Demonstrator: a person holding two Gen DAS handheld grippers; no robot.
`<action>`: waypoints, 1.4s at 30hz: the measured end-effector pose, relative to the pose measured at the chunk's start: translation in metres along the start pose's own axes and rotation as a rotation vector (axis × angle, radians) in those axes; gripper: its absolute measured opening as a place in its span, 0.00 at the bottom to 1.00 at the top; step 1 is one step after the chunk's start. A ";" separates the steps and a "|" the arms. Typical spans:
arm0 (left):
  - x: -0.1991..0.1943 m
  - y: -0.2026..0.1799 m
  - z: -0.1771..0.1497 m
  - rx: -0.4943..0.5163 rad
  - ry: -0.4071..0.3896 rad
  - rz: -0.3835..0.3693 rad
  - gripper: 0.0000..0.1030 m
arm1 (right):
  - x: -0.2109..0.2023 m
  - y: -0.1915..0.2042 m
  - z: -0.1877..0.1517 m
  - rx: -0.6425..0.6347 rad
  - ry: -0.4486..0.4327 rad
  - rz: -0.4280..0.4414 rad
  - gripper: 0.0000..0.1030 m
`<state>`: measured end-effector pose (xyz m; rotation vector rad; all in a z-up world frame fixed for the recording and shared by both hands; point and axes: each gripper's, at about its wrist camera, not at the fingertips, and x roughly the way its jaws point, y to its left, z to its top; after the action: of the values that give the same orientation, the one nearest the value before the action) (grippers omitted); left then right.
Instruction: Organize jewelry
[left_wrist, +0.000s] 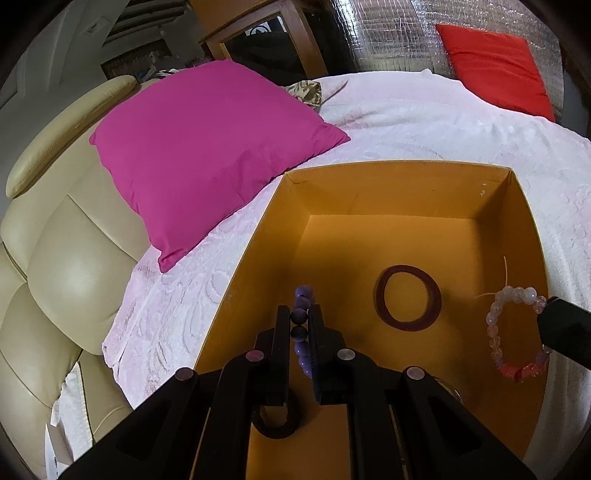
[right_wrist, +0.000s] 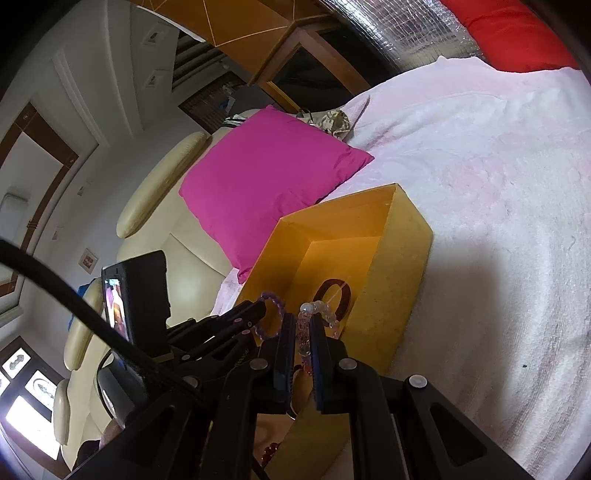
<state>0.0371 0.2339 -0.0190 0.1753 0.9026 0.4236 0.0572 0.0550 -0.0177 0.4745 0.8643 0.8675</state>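
right now everything sits on a bed covered with a pale pink textured blanket (left_wrist: 424, 122), and an open orange box (left_wrist: 399, 192) rests on that blanket with its mouth facing up. a magenta cushion (left_wrist: 207, 147) lies just beside the box's far left corner, partly over a cream leather headboard (left_wrist: 66, 236), and a red cushion (left_wrist: 495, 66) sits well apart at the far edge of the bed against a silvery quilted wall (left_wrist: 399, 33). a wood-framed mirror (left_wrist: 266, 44) stands behind the bed. the left gripper (left_wrist: 299, 325) is over the box, its jaws clamped on a purple bead bracelet (left_wrist: 301, 317) that stands between them. the right gripper (right_wrist: 303, 339) is closed on a pale pink bead bracelet (right_wrist: 325, 314), which hangs above the box's right side. a dark red bangle (left_wrist: 408, 297) lies flat on the box floor, between the two bracelets. a black ring (left_wrist: 275, 421) lies on the box floor under the left gripper.
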 end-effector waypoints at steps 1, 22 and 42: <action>0.000 0.000 0.000 0.001 0.001 0.000 0.09 | 0.000 -0.001 0.000 0.004 0.001 0.000 0.08; -0.026 -0.001 -0.007 0.014 -0.045 0.023 0.60 | -0.009 -0.006 0.003 0.015 -0.017 -0.023 0.12; -0.122 0.026 -0.052 -0.117 -0.086 -0.020 0.78 | -0.067 0.028 -0.030 -0.208 0.023 -0.283 0.26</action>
<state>-0.0779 0.2036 0.0453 0.0766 0.7922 0.4462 -0.0042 0.0169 0.0145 0.1558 0.8286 0.6934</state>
